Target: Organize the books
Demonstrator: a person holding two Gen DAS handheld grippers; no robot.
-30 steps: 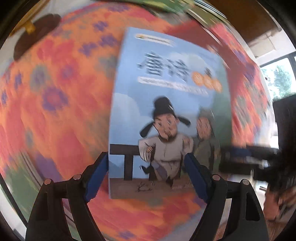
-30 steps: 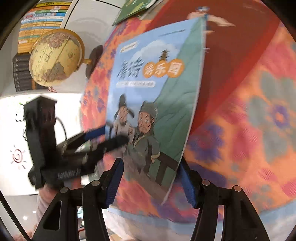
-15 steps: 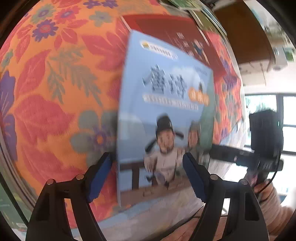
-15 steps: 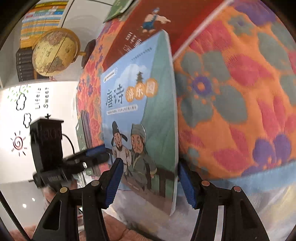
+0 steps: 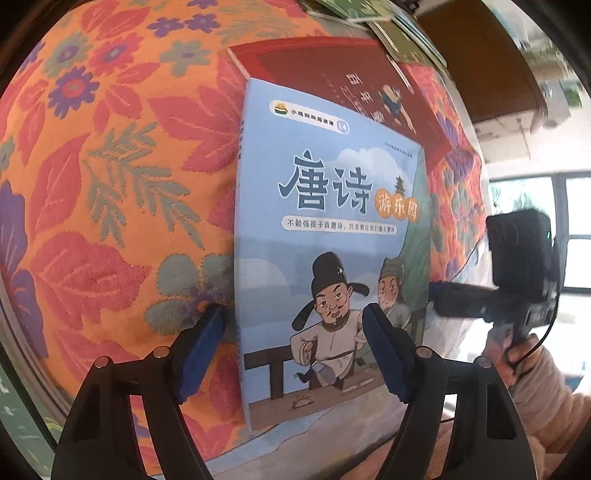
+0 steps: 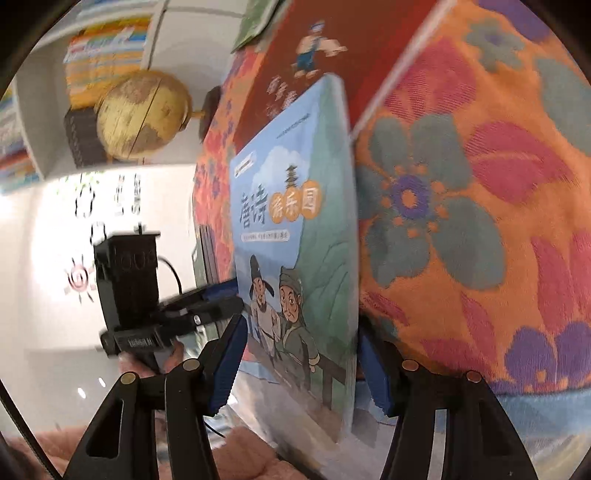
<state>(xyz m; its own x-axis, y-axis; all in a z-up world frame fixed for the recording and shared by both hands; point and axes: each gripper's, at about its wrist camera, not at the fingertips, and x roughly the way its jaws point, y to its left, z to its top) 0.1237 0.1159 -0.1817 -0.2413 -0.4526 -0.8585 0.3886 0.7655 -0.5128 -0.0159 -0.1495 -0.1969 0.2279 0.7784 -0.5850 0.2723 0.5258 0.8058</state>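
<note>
A blue picture book [image 5: 332, 229] lies on the orange flowered cloth [image 5: 122, 192] covering the surface, its far end overlapping a red book [image 5: 332, 81]; green books [image 5: 369, 14] lie at the far edge. The left gripper [image 5: 293, 350] straddles the blue book's left edge near its near end, one blue pad on the cloth, one over the cover; its jaws are closing, not yet pressing. The right gripper [image 6: 306, 363] straddles the book's right edge, jaws at a middling gap; whether the pads grip, I cannot tell. Only the right wrist view shows a globe [image 6: 144, 114] and a bookshelf [image 6: 103, 48] at far left. Only the left wrist view shows a window [image 5: 554, 221] at right.
</note>
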